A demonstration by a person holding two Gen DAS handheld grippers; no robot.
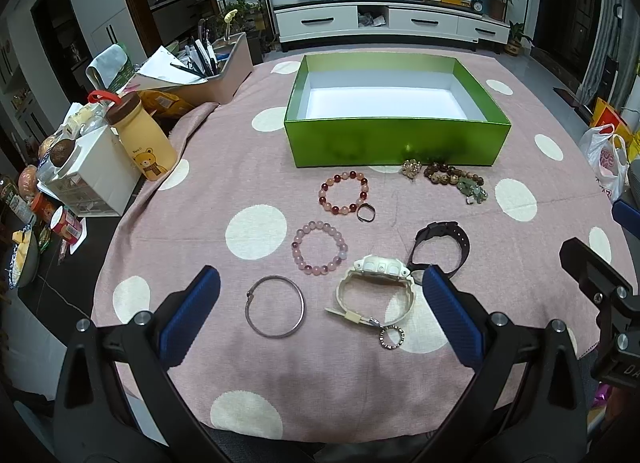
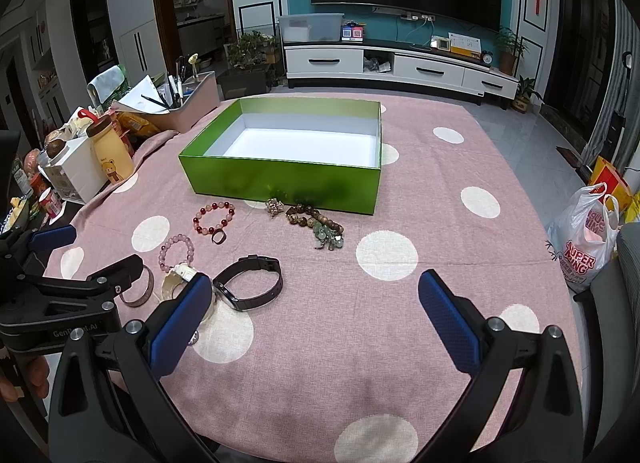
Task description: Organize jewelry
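Pink tablecloth [image 1: 200,191]: white watch [image 1: 376,283] between left hand-held gripper [image 1: 320,303] fingers.

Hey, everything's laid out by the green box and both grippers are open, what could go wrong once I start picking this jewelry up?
1. The small keyring looks clipped to the white watch, so lifting one may drag the other.
2. The dark ring touches the red bead bracelet; a grab there might take both or knock one away.
3. The brown and green beads lie in a tangled pile against the green box, leaving the fingers little room.
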